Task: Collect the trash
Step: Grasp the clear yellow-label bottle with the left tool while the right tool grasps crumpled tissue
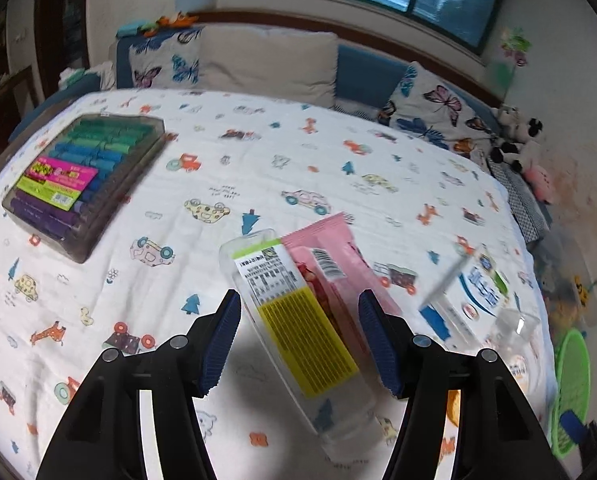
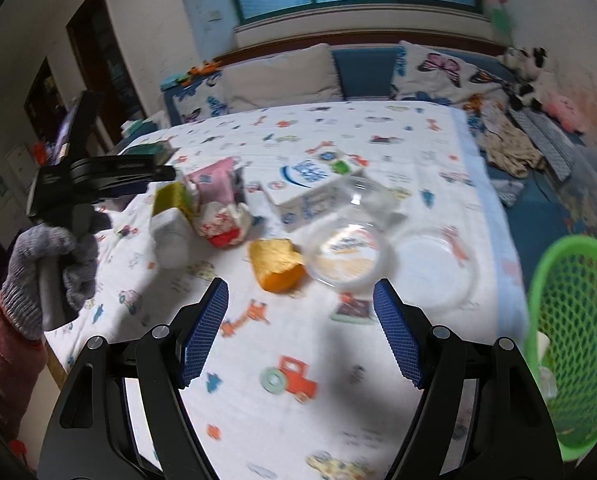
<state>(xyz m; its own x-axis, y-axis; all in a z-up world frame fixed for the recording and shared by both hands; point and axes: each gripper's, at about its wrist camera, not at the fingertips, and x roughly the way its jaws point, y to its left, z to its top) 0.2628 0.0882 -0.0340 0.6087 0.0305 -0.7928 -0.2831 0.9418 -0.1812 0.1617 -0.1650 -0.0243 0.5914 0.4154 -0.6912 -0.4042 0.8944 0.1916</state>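
You're lining up a pick: your left gripper (image 1: 300, 344) gapes, unpressed, around the clear plastic box with the yellow label (image 1: 298, 328) on the car-print bedsheet (image 1: 226, 152); close squarely; your right gripper (image 2: 300, 332) hangs open and empty; green mesh basket (image 2: 574, 320) waits bedside.

On the bed (image 2: 338, 360) there is one clear box (image 1: 294, 320) with a yellow label, one pink wrapper (image 1: 330, 256), and one white carton (image 2: 310, 188) with blue print. There is one orange lump (image 2: 274, 264), one clear cup (image 2: 346, 256) and one clear lid (image 2: 434, 268). One case of pens (image 1: 82, 180) lies apart from them. There is one green basket (image 2: 574, 332) at the bed's edge. Two butterfly pillows (image 1: 430, 116) and one plain pillow (image 1: 270, 64) lean at the far end. One black-and-white soft toy (image 1: 514, 140) and one pink one (image 2: 566, 112) sit in the corner.
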